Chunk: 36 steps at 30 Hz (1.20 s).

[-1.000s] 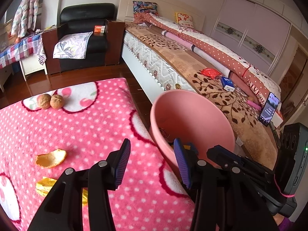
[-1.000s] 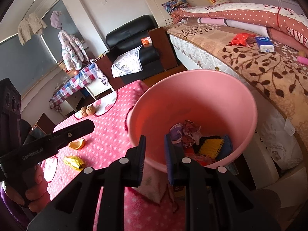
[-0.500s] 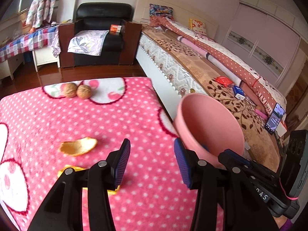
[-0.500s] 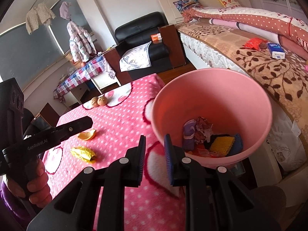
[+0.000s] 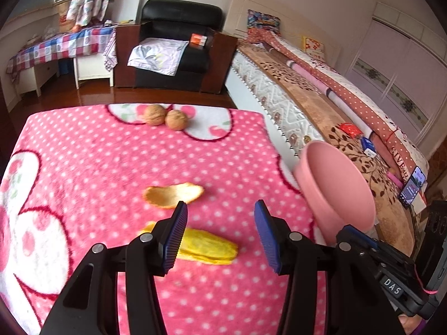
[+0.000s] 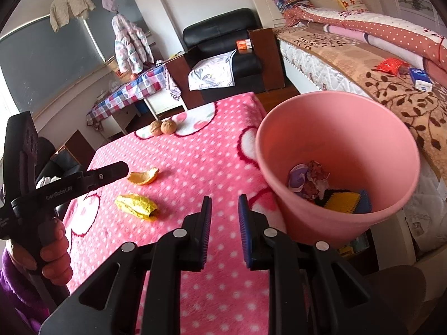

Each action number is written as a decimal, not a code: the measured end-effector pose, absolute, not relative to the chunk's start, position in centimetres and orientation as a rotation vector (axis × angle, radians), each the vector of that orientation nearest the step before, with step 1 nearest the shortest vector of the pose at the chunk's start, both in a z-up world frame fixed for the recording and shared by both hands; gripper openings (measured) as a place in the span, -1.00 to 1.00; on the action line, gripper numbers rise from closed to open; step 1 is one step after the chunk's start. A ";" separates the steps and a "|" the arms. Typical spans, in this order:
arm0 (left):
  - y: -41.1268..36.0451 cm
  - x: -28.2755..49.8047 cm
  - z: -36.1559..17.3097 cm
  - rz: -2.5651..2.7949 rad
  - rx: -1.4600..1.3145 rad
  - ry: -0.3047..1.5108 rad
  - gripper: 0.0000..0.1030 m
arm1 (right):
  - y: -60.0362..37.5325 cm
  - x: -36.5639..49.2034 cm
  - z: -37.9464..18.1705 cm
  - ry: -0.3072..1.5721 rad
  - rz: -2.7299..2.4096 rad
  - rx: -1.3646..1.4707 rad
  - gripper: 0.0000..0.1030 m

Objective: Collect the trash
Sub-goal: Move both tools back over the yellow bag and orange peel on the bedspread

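Left gripper [image 5: 220,231], jaws opening and empty, above yellow wrapper [image 5: 206,247]; orange peel [image 5: 173,195] beyond, pink bin [image 5: 335,195] right; right gripper [image 6: 223,220] narrow, empty.

Left gripper [image 5: 220,233] opening (nothing between), right gripper [image 6: 224,230] narrowly parted

White letters "DAS" stand on a small black block on the black body of the right gripper [image 5: 389,289], seen at the lower right of the left wrist view. In the right wrist view, pale lettering that looks like "GenRobot.AI" runs along the black arm of the left gripper [image 6: 60,192]. On the red polka-dot quilt [image 5: 398,164] at the bed's far edge, white capitals read "GIVE", with more letters cut off. The print on the blue-and-white box [image 6: 420,79] is too small to read.
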<state>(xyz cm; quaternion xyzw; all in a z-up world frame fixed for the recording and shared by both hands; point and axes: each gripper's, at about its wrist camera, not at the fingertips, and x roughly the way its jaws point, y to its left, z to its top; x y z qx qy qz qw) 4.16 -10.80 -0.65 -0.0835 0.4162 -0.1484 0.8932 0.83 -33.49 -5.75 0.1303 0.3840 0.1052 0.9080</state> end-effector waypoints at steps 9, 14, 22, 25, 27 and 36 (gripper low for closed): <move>-6.9 2.8 -2.1 -0.224 -0.164 0.875 -0.04 | -32.4 1.1 -6.3 0.816 0.249 0.258 -0.61; -5.0 2.1 -3.6 -0.182 -0.182 0.914 -0.03 | -32.1 1.4 -6.7 0.831 0.258 0.258 -0.61; -3.7 2.5 -4.9 -0.147 -0.217 0.945 -0.02 | -30.6 1.8 -6.7 0.843 0.333 0.226 -0.61; -3.4 2.7 -5.0 -0.142 -0.226 0.947 -0.02 | -29.4 2.1 -6.7 0.857 0.392 0.188 -0.62; -3.1 2.7 -5.1 -0.138 -0.234 0.948 -0.02 | -28.3 2.2 -6.6 0.865 0.426 0.164 -0.62; -1.1 2.8 -6.0 -0.109 -0.285 0.957 -0.02 | -23.5 4.7 -6.7 0.919 0.586 0.071 -0.21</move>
